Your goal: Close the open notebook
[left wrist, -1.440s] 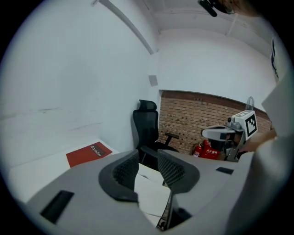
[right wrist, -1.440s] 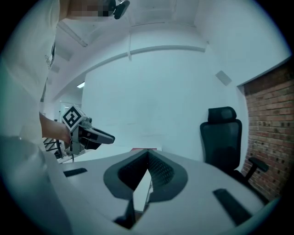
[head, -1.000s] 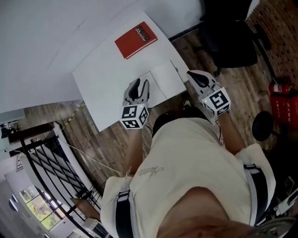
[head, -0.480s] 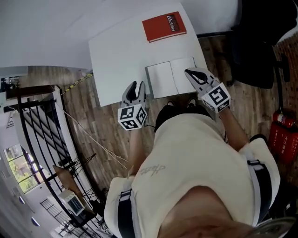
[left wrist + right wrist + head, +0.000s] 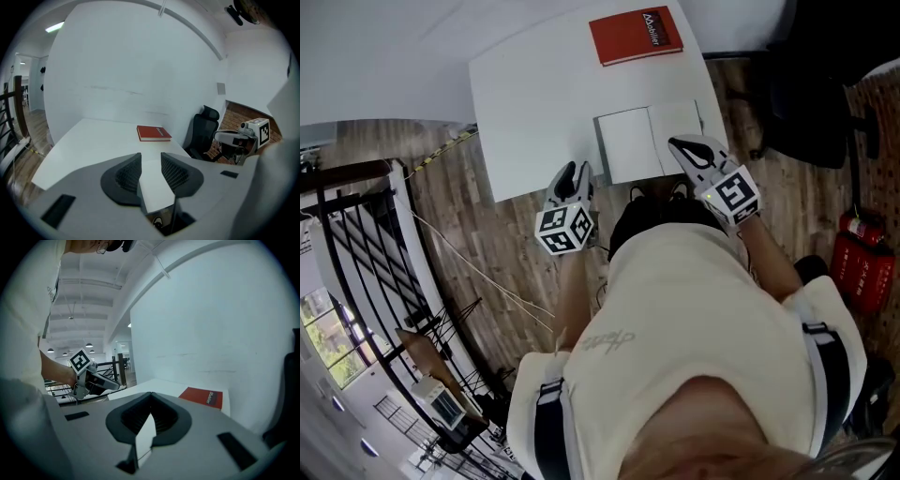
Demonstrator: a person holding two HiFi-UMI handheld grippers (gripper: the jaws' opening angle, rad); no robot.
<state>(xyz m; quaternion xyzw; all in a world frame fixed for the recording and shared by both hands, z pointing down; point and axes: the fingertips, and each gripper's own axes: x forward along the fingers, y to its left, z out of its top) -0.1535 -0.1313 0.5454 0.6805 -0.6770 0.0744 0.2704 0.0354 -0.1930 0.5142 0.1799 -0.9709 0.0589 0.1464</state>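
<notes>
Where the white table [image 5: 534, 103] reaches its near edge, the open notebook [image 5: 642, 141] lies flat with both blank pages up. Right gripper [image 5: 681, 146]: it sits over the near corner of the right-hand page, jaws drawn together at the tips; whether paper is pinched cannot be told. Left gripper [image 5: 577, 174]: just left of the notebook at the table edge, jaws apart and empty. Red book [image 5: 636, 36]: closed, at the far edge, well apart from the notebook. Black office chair [image 5: 202, 133]: beyond the table's right side.
</notes>
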